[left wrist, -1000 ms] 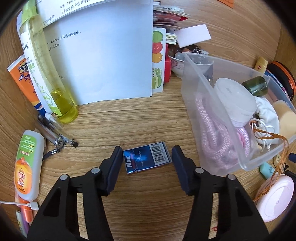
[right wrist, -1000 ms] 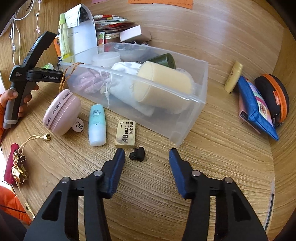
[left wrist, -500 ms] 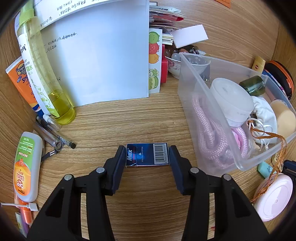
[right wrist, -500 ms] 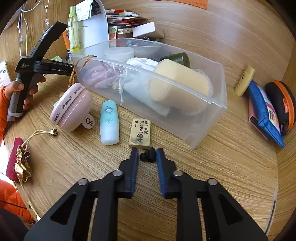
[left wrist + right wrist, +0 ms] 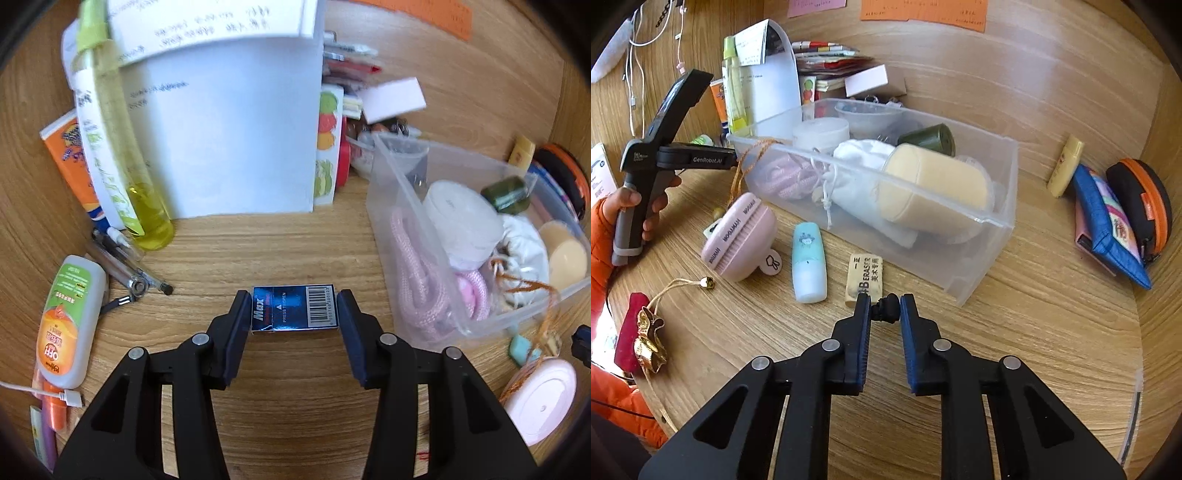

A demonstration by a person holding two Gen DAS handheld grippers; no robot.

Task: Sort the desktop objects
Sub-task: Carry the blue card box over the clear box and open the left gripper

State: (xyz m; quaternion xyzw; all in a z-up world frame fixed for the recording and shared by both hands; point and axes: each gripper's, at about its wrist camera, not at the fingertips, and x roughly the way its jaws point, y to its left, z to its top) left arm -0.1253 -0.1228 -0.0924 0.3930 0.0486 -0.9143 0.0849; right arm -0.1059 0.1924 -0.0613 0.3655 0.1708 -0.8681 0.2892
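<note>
Box [image 5: 294, 309] crosswise, label up

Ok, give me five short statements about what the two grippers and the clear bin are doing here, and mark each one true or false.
1. The left gripper is clamped on the blue Max box. True.
2. The right gripper stands wide open over the eraser. False: its jaws are shut on a small black clip, just past the eraser's near end.
3. The clear plastic bin already holds a pink rope and a white drawstring pouch. True.
4. The blue Max box lies inside the bin. False: it is over the wooden desk, left of the bin.
5. The pale blue tube is in the bin. False: it lies on the desk beside the eraser.
</note>
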